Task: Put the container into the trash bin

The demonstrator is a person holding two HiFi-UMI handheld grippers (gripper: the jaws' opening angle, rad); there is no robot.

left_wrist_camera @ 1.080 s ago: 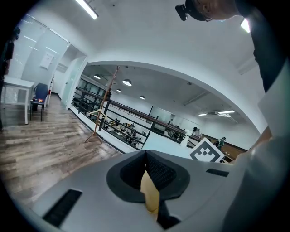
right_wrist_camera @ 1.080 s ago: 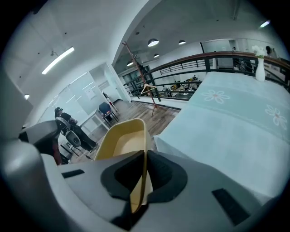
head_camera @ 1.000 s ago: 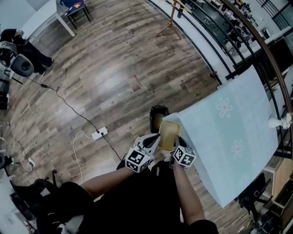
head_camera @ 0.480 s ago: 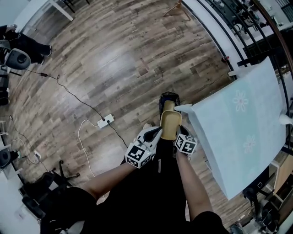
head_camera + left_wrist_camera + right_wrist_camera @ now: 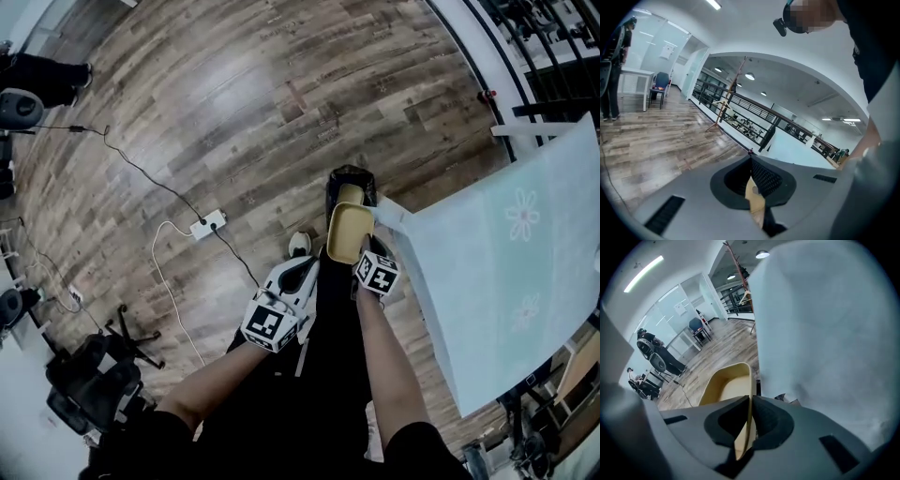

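Observation:
A shallow tan container [image 5: 349,232] is held upright on its edge, with my right gripper [image 5: 367,259] shut on its near rim. In the right gripper view the container [image 5: 724,383] rises straight out of the closed jaws of the gripper [image 5: 751,399]. Just beyond it on the floor stands the black trash bin [image 5: 349,180], with something tan inside. The container's far edge overlaps the bin's near rim in the head view. My left gripper [image 5: 306,269] hangs lower left of the container, apart from it. Its jaws [image 5: 751,159] are shut, with a thin tan sliver in the seam.
A table under a pale blue flowered cloth [image 5: 506,272] stands close on the right, its corner beside the bin. A white power strip [image 5: 208,224] and its cables lie on the wood floor to the left. A chair base [image 5: 127,337] is lower left, and a black railing [image 5: 553,56] upper right.
The bin, first ahead and left of the container, now lies straight beyond it. The right gripper still holds the container. The left gripper has dropped back from it a little.

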